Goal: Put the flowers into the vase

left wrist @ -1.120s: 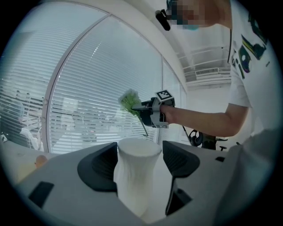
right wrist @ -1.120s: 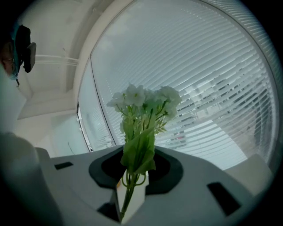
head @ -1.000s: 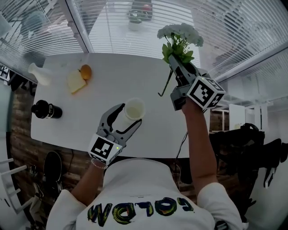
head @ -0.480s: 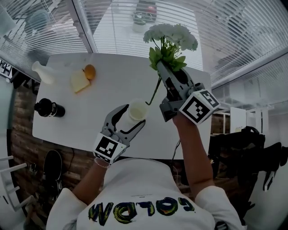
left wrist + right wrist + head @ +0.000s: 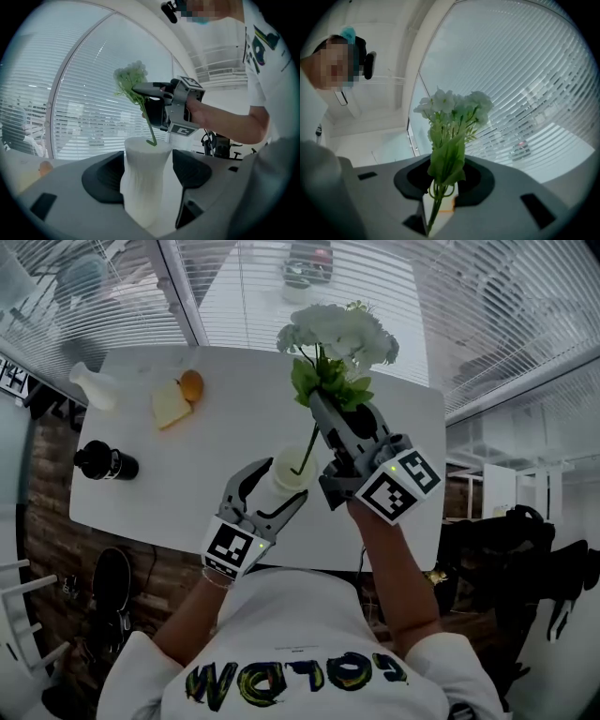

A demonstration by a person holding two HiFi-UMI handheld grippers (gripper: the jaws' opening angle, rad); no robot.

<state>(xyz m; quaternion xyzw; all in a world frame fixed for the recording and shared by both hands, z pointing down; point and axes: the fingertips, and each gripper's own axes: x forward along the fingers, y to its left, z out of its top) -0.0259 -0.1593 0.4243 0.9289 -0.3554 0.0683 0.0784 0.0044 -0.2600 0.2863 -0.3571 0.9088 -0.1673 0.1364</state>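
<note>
The left gripper (image 5: 275, 486) is closed around the white ribbed vase (image 5: 292, 468), holding it upright near the six o'clock edge of the white table (image 5: 131, 493). The right gripper (image 5: 325, 401), at the vase's two o'clock, clamps the green stems of the bunch of white artificial flowers (image 5: 337, 326). The hooked stem end (image 5: 151, 140) sits right at the vase's mouth. To do this well, I judge the vase should be held steady and the bunch tipped more upright. The stems then feed straight down the opening, and the clamp opens only once the leaves reach the rim.
</note>
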